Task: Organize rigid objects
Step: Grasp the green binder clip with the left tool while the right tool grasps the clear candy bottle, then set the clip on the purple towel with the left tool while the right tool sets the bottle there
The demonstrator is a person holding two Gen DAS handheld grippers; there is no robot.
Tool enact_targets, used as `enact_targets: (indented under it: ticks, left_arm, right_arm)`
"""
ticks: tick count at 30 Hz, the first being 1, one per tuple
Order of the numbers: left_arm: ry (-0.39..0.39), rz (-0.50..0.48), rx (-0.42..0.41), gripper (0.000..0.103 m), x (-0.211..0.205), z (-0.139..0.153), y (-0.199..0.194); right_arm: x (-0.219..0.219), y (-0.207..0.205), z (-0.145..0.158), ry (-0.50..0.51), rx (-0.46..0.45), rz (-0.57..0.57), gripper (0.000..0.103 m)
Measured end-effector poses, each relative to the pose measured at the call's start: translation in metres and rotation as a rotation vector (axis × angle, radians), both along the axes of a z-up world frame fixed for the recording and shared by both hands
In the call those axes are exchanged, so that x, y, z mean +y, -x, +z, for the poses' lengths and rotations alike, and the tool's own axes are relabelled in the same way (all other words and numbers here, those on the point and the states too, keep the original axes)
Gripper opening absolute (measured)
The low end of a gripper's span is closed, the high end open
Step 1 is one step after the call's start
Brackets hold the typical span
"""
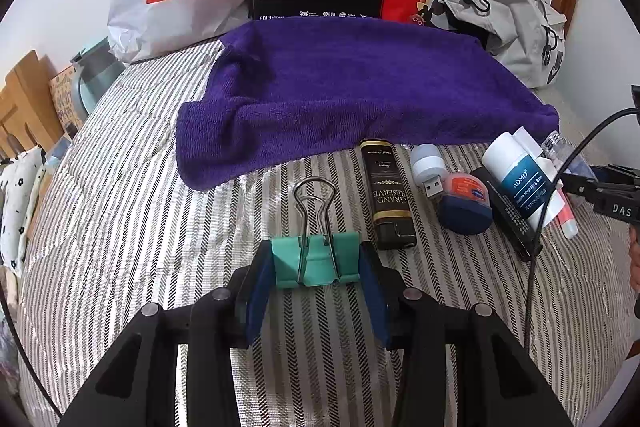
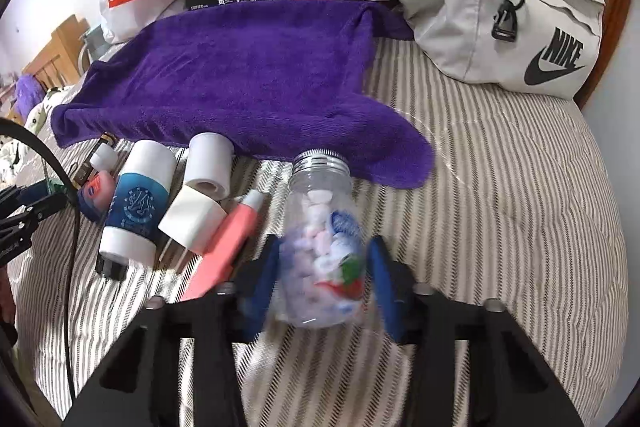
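Mint-green metal with two looped wire handles makes up the binder clip [image 1: 316,259], which is clamped between the blue pads of the left gripper [image 1: 316,267] in the lower centre of the left wrist view, its handles pointing up the frame over the striped bedcover [image 1: 140,227]. In the right wrist view a clear plastic bottle [image 2: 322,239] with a threaded silver neck is grasped by the right gripper [image 2: 326,279] at lower centre; it is filled with small white, pink and blue pieces, and its lower part is blurred. To its left a row of things is laid out: a pink tube [image 2: 224,259], a white-and-blue stick container [image 2: 136,203] and a white roll [image 2: 210,165]. A purple towel [image 2: 240,75] is spread across the middle, with a grey backpack [image 2: 500,7] at the upper right.
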State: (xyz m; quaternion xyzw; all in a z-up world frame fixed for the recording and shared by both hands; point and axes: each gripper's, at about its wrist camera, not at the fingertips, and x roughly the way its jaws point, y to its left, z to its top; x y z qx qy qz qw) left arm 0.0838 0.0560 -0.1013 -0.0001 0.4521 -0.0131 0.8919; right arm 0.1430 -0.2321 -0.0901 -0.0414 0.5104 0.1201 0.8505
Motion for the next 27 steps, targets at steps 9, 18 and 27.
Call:
enact_targets:
  ticks: [9,18,27]
  left_arm:
    - [-0.007,0.016,-0.01,0.04,-0.003,-0.001,-0.002]
    - [0.05,0.015,-0.004,0.04,0.007,0.005,0.002]
    - [0.07,0.03,-0.031,0.04,0.014,0.036,0.002]
  right_arm:
    - [-0.003,-0.002,-0.001,-0.005,-0.01,-0.004,0.042]
    - [-0.015,0.001,0.006,-0.079,0.022,0.002,0.041]
    - [-0.02,0.009,0.035,-0.11,-0.01,0.035,0.041]
